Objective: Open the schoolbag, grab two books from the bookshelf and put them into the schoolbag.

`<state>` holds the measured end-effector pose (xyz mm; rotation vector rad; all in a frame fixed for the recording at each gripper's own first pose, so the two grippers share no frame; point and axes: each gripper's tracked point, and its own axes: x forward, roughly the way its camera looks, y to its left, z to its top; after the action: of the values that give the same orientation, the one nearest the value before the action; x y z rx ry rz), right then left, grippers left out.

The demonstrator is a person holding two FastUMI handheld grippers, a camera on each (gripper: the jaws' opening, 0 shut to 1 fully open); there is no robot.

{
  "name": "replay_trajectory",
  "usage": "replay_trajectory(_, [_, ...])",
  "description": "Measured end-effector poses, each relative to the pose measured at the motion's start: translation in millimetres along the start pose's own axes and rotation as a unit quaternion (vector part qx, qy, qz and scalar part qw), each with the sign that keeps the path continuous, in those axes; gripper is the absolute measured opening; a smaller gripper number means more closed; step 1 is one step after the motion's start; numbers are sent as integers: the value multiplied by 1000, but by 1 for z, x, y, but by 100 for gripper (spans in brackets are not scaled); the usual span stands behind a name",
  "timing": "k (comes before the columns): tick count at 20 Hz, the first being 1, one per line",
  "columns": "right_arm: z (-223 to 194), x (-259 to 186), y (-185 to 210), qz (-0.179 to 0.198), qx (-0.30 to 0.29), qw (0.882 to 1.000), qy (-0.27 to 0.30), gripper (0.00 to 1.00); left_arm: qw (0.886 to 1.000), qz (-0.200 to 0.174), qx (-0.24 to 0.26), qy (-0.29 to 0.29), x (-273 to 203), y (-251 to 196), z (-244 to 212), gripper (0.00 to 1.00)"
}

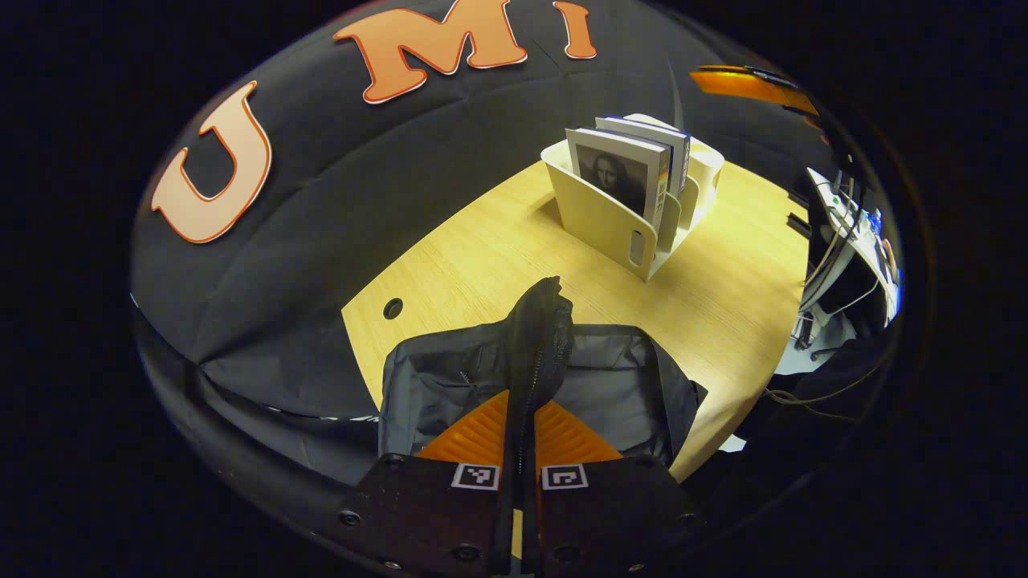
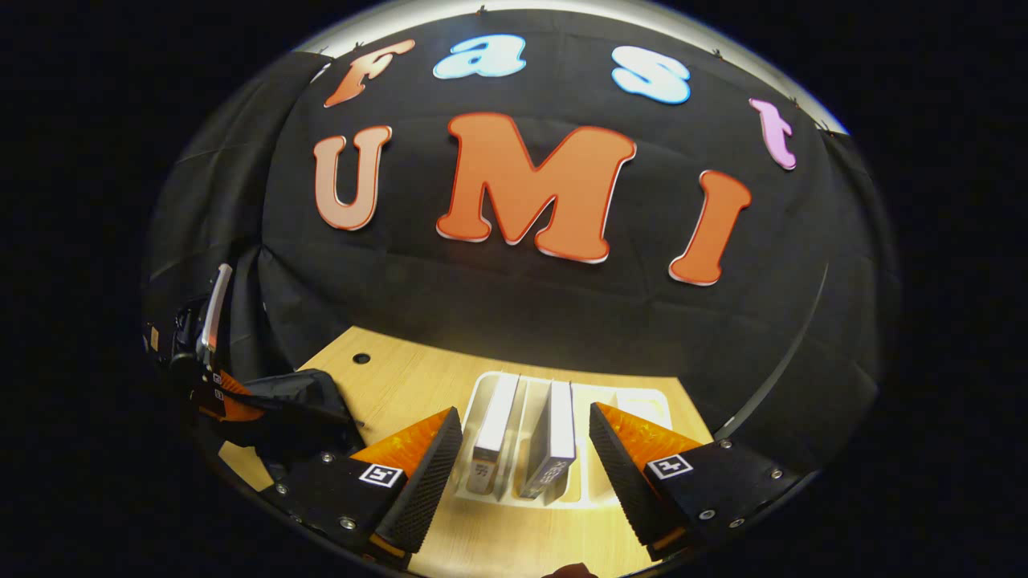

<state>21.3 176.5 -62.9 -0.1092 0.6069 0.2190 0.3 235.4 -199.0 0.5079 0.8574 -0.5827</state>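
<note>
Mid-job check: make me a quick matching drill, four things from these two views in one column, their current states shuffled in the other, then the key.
Things:
1. left tool
2. right tool
3. schoolbag
4. books

States:
A. standing upright in the white bookshelf
B. open, fingers either side of the books, not touching them
C. shut on a fold of zippered fabric
D. lying on the wooden table, edge lifted

Pairs: 1-C, 2-B, 3-D, 4-A

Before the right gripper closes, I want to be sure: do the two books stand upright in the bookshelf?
Yes, upright. In the right gripper view both books stand on edge in the slots of the bookshelf, between the fingers of the open right gripper.
</note>
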Motion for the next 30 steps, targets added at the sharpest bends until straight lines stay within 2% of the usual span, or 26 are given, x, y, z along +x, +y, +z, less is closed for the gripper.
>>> replay_trajectory(3, [-10, 15, 21, 51, 12, 995, 82, 95, 999, -39, -11, -12, -7, 12, 18, 5])
replay_trajectory(4, [-11, 22, 20, 54, 19, 994, 97, 95, 999, -46, -15, -11, -9, 16, 21, 5])
replay_trajectory(9, [-1, 53, 18, 99, 71, 977, 178, 95, 997, -62, -46, 5, -10, 24, 26, 5])
replay_trajectory(11, [9, 69, 13, 110, 82, 970, 202, 95, 997, -62, -47, 9, -9, 23, 27, 5])
replay_trajectory(15, [24, 101, 12, 122, 53, 962, 237, 94, 997, -55, -44, 21, -12, 24, 32, 5])
replay_trajectory(19, [8, 127, 24, 144, 31, 945, 293, 95, 998, -43, -37, 37, -14, 29, 35, 5])
replay_trajectory(22, [-19, 144, 23, 134, 3, 931, 340, 95, 997, -42, -45, 44, -13, 26, 36, 5])
replay_trajectory(23, [-22, 148, 25, 135, 4, 927, 349, 100, 997, -45, -52, 45, -13, 23, 35, 5])
replay_trajectory(30, [-45, 177, 23, 113, 12, 910, 400, 82, 995, -41, -78, 51, -9, 17, 33, 5])
